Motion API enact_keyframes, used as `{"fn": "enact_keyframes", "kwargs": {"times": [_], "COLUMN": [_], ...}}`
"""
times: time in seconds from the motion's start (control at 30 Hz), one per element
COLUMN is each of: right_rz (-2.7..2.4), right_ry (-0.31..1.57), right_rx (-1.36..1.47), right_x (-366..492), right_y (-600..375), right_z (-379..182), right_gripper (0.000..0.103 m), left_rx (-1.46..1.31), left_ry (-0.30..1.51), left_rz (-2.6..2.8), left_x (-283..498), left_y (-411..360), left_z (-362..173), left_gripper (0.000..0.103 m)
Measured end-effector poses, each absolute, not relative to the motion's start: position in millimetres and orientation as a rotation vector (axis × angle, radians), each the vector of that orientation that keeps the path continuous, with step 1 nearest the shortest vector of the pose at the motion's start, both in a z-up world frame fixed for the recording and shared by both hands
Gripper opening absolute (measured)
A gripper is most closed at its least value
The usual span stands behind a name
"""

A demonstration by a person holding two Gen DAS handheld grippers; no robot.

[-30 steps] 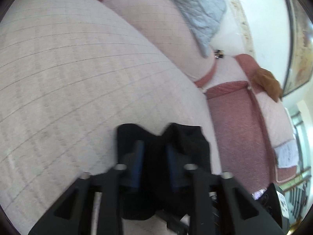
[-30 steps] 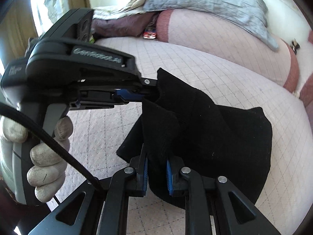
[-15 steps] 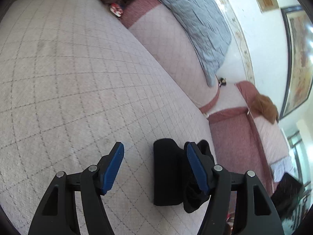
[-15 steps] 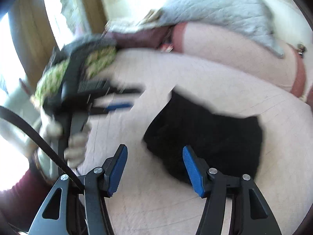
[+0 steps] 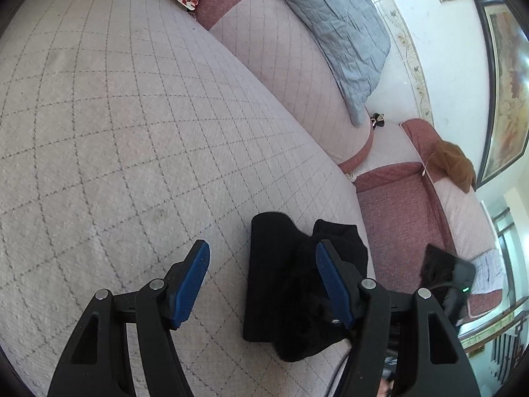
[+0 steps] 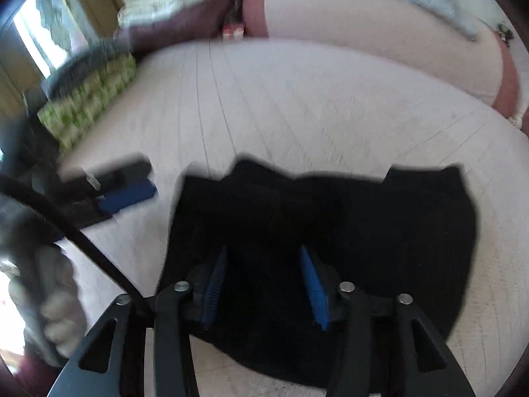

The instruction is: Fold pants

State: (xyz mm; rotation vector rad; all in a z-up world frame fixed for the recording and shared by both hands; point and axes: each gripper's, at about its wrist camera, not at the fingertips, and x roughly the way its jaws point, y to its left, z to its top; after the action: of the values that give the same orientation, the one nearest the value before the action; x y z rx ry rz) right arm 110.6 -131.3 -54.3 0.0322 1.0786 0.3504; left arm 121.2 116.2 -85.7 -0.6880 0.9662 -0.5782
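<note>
Folded black fabric pants (image 6: 347,231) lie as a compact dark bundle on the pale quilted, diamond-stitched sofa seat cushion (image 5: 132,132), near its front edge and toward the corner where the seat meets the red-trimmed side section (image 5: 396,218).

Right gripper (image 6: 264,281): pointed steeply down over the bundle, its blue-padded fingers (image 6: 312,284) straddling the near middle of the cloth. The jaws are closing; the fabric lies between and beneath them, but the pads stand apart and motion blur hides whether they yet touch it.

Left gripper (image 5: 263,281): jaws spread wide and holding nothing. One blue pad sits over bare cushion, the other over the bundle's left end, so that end lies partly between the fingers, ahead of them and offset toward the inner pad. In the right wrist view this gripper (image 6: 129,192) appears just beside the bundle's left edge and apart from it, held by a gloved hand (image 6: 56,304).

Governing relation: the bundle's long axis runs left to right across the right gripper's view, crosswise to its pointing line. The right gripper is the nearer and is centred on the cloth; the left stands off one short end. Judged from the compact shape, folding appears nearly finished, with a final press or fold likely remaining.

No containers are visible; a grey quilted blanket (image 5: 330,26) drapes over the backrest.
</note>
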Motion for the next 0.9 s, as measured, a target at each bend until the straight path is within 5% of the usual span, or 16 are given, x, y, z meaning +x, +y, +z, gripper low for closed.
{"fn": "enact_keyframes", "kwargs": {"times": [0.23,0.47,0.5,0.53,0.57,0.63,0.73,0.8,0.9], "right_rz": [0.26,0.12,0.1,0.076,0.071,0.066,0.053,0.013,-0.059], "right_ry": [0.934,0.958,0.96,0.971,0.983,1.008,0.996,0.998,1.051], "right_rx": [0.142,0.092,0.074,0.053,0.044,0.045,0.078,0.079,0.066], "right_x": [98,118,122,129,131,141,150,156,165], "right_y": [-216,-253,-250,-248,-247,-243,-249,-254,-262], "right_z": [7,-6,-12,-20,-24,-32,-27,-30,-47], "right_gripper": [0.051,0.052,0.056,0.06,0.059,0.03,0.016,0.002,0.003], "left_rx": [-0.601,-0.335,-0.296,-0.252,-0.222,-0.243,-0.257,-0.255,-0.23], "left_ry": [0.955,1.043,1.068,1.096,1.13,1.128,1.113,1.101,1.141], "left_rz": [-0.63,-0.597,-0.577,-0.559,-0.535,-0.533,-0.505,-0.468,-0.381], "left_x": [128,149,152,157,162,169,178,182,188], "left_y": [83,21,15,7,3,7,13,17,24], "left_z": [-65,-51,-57,-64,-72,-75,-71,-73,-92], "left_gripper": [0.065,0.073,0.067,0.044,0.033,0.027,0.014,0.013,0.015]}}
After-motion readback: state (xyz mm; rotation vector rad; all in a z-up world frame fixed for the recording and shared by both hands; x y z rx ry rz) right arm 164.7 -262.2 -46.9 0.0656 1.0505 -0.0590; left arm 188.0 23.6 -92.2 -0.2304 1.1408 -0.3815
